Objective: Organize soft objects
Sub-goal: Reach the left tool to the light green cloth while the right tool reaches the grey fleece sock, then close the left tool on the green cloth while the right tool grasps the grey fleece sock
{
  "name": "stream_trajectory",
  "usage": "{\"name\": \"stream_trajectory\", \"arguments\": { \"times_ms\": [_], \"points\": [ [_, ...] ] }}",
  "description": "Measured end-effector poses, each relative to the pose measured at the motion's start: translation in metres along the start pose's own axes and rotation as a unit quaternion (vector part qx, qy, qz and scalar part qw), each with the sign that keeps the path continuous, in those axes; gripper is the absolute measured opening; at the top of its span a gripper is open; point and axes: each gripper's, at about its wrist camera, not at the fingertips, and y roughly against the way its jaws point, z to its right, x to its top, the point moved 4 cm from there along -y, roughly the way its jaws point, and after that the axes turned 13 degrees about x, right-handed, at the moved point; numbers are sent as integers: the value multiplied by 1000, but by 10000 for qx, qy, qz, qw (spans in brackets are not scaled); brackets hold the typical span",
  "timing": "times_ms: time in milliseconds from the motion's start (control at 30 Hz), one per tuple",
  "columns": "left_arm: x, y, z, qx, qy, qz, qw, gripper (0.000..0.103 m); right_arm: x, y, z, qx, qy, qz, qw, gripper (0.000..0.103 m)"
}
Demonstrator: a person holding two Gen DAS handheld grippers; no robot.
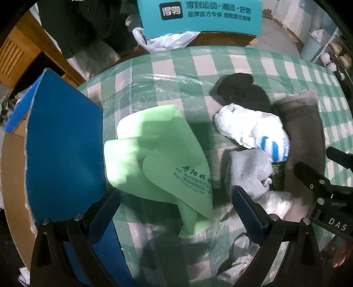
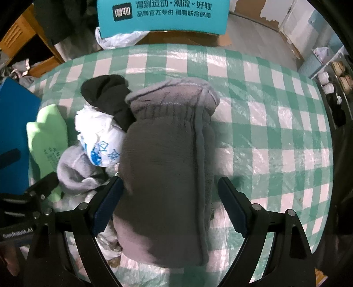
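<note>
A pile of soft things lies on the green checked tablecloth (image 2: 275,92). A folded light green cloth with print (image 1: 158,154) lies before my open left gripper (image 1: 176,198). Right of it are a white and blue bundle (image 1: 251,130), a light grey sock (image 1: 249,174) and a black sock (image 1: 240,90). A large grey fleece mitten (image 2: 167,176) lies lengthwise between the spread fingers of my open right gripper (image 2: 169,187); whether the pads touch it I cannot tell. The green cloth (image 2: 48,136), white bundle (image 2: 99,136), grey sock (image 2: 75,172) and black sock (image 2: 108,95) lie left of it.
A blue-lined cardboard box (image 1: 61,159) stands open at the table's left edge. A teal printed box (image 1: 200,15) and a white plastic bag (image 1: 163,40) are beyond the far edge. Crumpled clear plastic (image 1: 242,249) lies near the front. Shelves (image 2: 335,72) stand at the right.
</note>
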Motion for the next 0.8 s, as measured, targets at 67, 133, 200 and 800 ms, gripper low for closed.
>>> {"name": "stream_trajectory", "arguments": {
  "times_ms": [67, 133, 200, 800],
  "points": [
    [3, -8, -2, -22, 41, -80, 10000, 102, -1, -5, 2, -12, -62, -27, 10000, 86],
    [6, -14, -1, -60, 46, -122, 9999, 102, 0, -8, 5, 21, -140, -57, 9999, 86],
    [9, -18, -1, -72, 51, -151, 9998, 102, 0, -10, 7, 29, -155, -72, 9998, 86],
    [15, -25, -9, 192, 140, 36, 9997, 54, -4, -1, 0, 291, 160, -88, 9994, 29]
  ]
}}
